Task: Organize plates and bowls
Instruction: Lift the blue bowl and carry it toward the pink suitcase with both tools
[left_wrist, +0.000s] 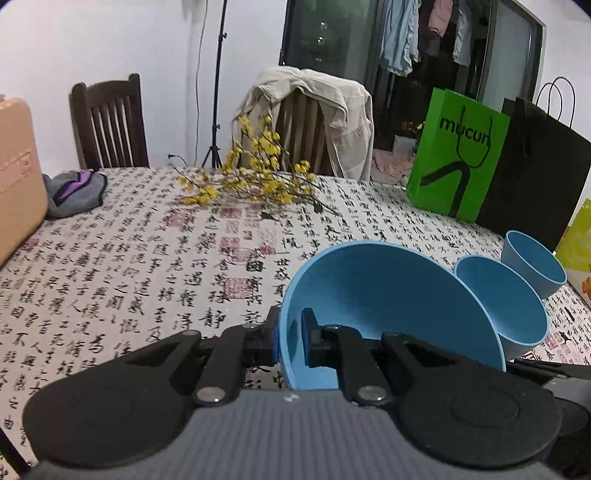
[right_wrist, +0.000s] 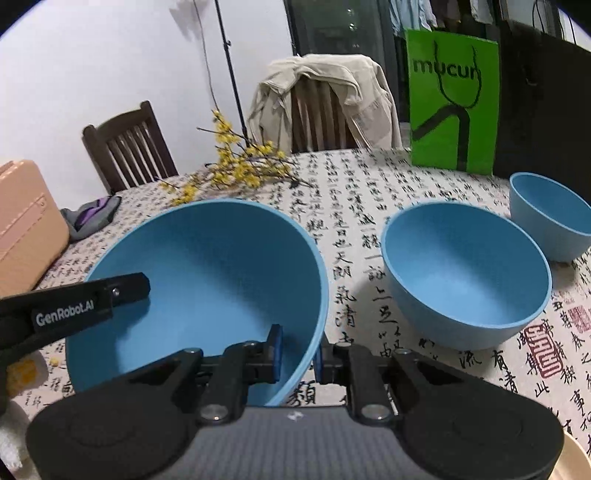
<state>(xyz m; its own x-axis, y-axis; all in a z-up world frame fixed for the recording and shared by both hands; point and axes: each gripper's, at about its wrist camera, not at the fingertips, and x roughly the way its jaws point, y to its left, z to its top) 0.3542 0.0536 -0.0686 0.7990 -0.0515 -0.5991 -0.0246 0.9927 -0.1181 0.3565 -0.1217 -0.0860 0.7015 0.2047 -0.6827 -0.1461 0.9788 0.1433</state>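
Note:
A large blue bowl (left_wrist: 388, 295) (right_wrist: 207, 273) is held over the calligraphy tablecloth. My left gripper (left_wrist: 290, 341) is shut on its left rim, one pad inside and one outside. My right gripper (right_wrist: 297, 352) is shut on its right rim in the same way. The left gripper's finger (right_wrist: 92, 299) shows at the bowl's far side in the right wrist view. A medium blue bowl (right_wrist: 465, 273) (left_wrist: 506, 299) stands upright to the right. A small blue bowl (right_wrist: 550, 218) (left_wrist: 532, 262) stands further right.
Yellow flower branches (left_wrist: 255, 173) lie at the table's back. A green paper bag (left_wrist: 458, 155) and a black bag (left_wrist: 532, 173) stand at the back right. A peach case (left_wrist: 18, 177) and a grey cloth (left_wrist: 74, 192) sit at the left. Chairs stand behind.

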